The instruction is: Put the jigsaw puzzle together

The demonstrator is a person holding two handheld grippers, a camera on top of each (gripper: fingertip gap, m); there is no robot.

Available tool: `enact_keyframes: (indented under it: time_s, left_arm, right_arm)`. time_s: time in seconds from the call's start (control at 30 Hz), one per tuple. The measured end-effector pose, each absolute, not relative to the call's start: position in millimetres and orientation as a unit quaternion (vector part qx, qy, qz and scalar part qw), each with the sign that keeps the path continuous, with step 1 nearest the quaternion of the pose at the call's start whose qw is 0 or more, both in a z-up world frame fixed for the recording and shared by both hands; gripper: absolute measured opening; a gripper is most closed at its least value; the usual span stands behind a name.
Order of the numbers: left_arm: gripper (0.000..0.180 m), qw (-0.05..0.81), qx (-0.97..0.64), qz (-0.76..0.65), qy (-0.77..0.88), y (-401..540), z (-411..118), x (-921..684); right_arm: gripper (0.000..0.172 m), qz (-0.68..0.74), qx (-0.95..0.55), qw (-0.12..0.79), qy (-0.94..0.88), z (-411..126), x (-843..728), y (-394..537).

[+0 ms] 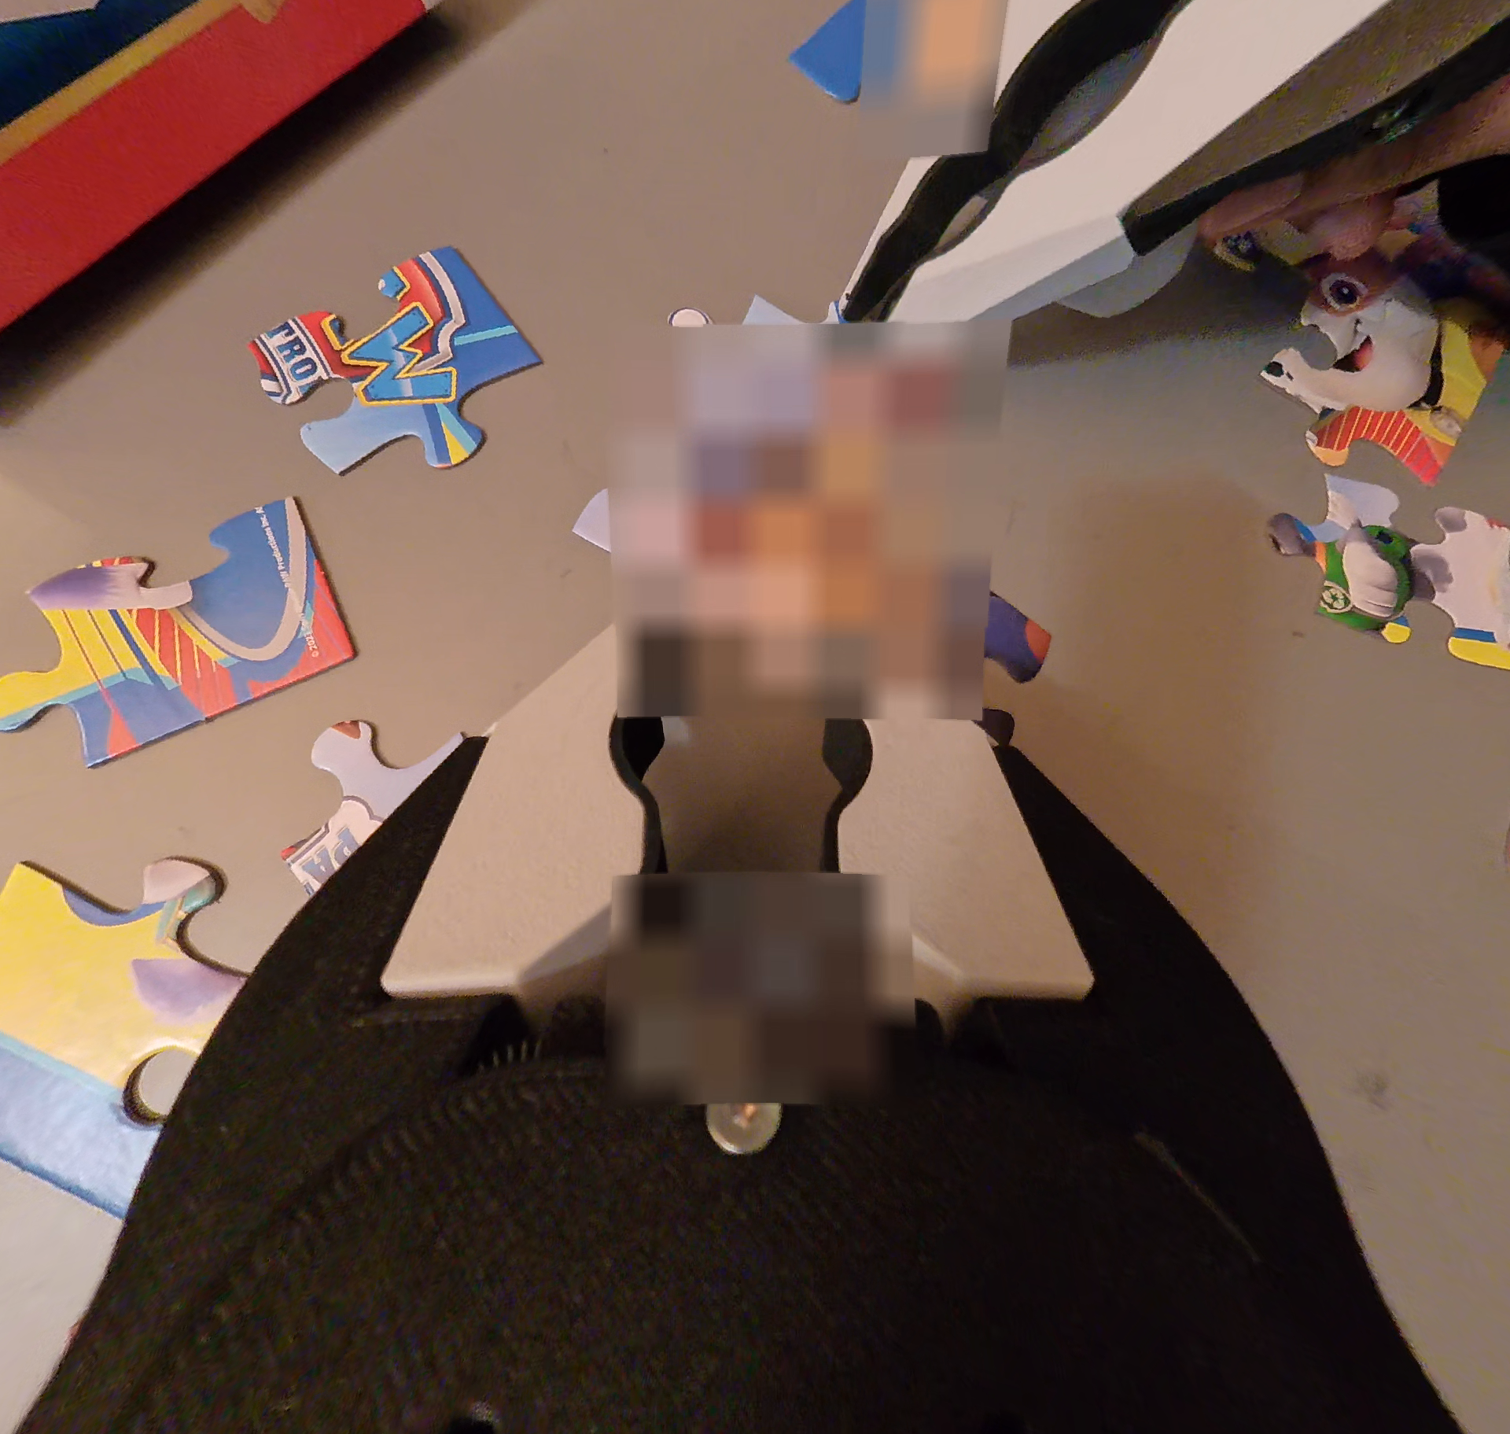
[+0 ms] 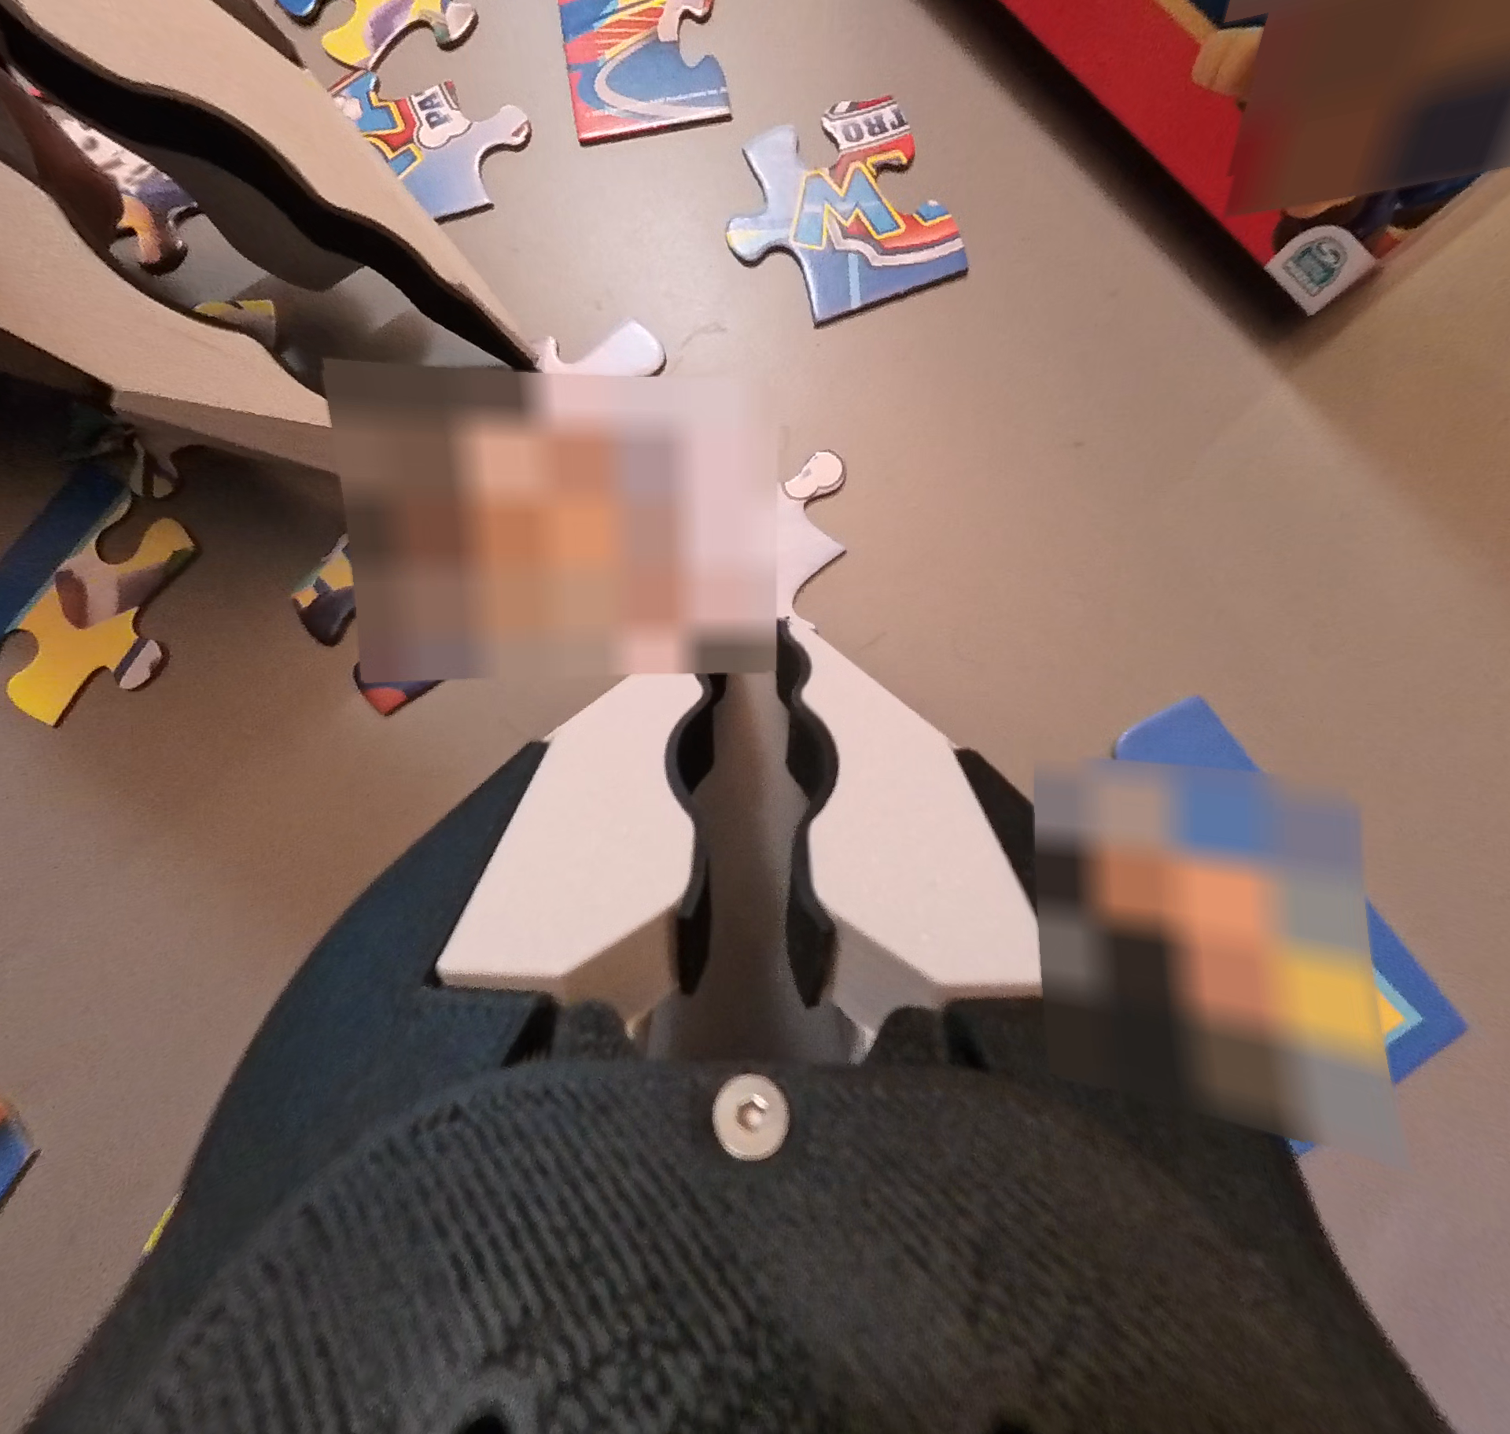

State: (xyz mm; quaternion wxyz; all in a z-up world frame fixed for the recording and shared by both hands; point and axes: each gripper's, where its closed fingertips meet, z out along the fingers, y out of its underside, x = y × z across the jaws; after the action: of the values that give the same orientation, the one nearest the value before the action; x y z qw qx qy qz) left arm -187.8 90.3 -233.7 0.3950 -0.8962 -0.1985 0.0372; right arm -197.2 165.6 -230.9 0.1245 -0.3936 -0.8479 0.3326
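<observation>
A puzzle piece lies flat on the grey table (image 1: 1144, 741), mostly under a mosaic patch. Its pale corner (image 1: 592, 524) and purple-orange tab (image 1: 1017, 639) stick out. My left gripper (image 1: 739, 741) hovers at its near edge with the fingers apart and bare table between them. The fingertips are hidden by the patch. My right gripper (image 2: 748, 684) stands at the same piece's pale edge (image 2: 805, 553) with a narrow gap between its pads and nothing gripped. In the left wrist view the right gripper (image 1: 866, 291) reaches the piece's far side. The left gripper shows at upper left in the right wrist view (image 2: 490, 332).
Loose puzzle pieces lie around: a blue lettered one (image 1: 392, 357), a red-blue one (image 1: 180, 626), a yellow one (image 1: 73, 986), a dog-picture one (image 1: 1389, 365), a green one (image 1: 1389, 577). A red box (image 1: 163, 112) stands at the far left. Tip to tip, the grippers are about 8 centimeters apart.
</observation>
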Motion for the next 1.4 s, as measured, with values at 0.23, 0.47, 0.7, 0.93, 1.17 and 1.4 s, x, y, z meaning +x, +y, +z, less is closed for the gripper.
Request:
enact_keyframes:
  time_s: [0.23, 0.47, 0.7, 0.93, 1.17, 1.4]
  left_arm:
    - [0.033, 0.394, -0.897, 0.04, -0.198, 90, -234, -188]
    - [0.034, 0.393, -0.897, 0.041, -0.198, 90, -234, -188]
    - [0.033, 0.393, -0.897, 0.042, -0.197, 90, -234, -188]
    - [0.034, 0.392, -0.898, 0.044, -0.193, 90, -234, -187]
    - [0.034, 0.392, -0.898, 0.043, -0.194, 90, -234, -187]
    - [0.033, 0.392, -0.898, 0.043, -0.194, 91, -234, -187]
  right_arm:
    - [0.0, 0.375, -0.29, 0.164, -0.865, -214, -190, 131]
    - [0.0, 0.36, -0.298, 0.129, -0.875, -232, -184, 123]
    - [0.0, 0.37, -0.31, 0.11, -0.869, -232, -184, 122]
    - [0.0, 0.363, -0.306, 0.122, -0.871, -232, -187, 123]
    - [0.0, 0.375, -0.338, 0.148, -0.85, -229, -208, 134]
    - [0.0, 0.36, -0.344, 0.162, -0.852, -231, -211, 144]
